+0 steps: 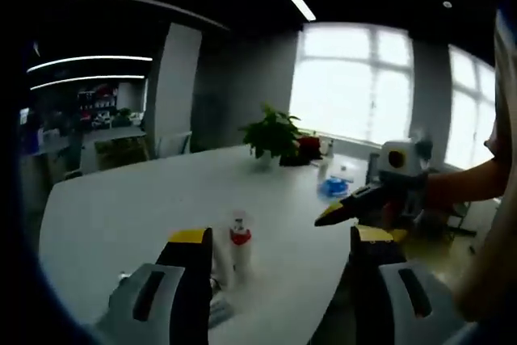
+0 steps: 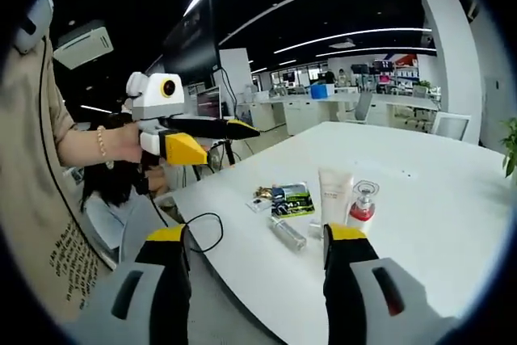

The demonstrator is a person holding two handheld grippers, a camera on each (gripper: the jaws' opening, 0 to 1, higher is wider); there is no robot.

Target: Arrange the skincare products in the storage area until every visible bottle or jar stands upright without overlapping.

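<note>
On the white table (image 2: 436, 199) a white tube (image 2: 335, 193) stands cap down beside a small clear bottle with a red collar (image 2: 363, 199). A clear vial (image 2: 287, 233) lies flat in front of them, and a green and black sachet (image 2: 292, 198) lies to their left. My right gripper (image 2: 258, 236) is open and empty, short of the vial. The left gripper (image 2: 224, 141) hovers off the table's edge. In the left gripper view my left gripper (image 1: 283, 236) is open and empty, with the tube (image 1: 220, 258) and red-collared bottle (image 1: 240, 240) past its left jaw. The right gripper (image 1: 335, 212) comes in from the right.
A black cable (image 2: 202, 228) loops over the table's near edge. A potted plant (image 1: 271, 131), a blue item (image 1: 333, 187) and a small bottle (image 1: 325, 153) sit at the table's far end. A person's arm (image 2: 85, 145) holds the left gripper. Desks and chairs stand beyond.
</note>
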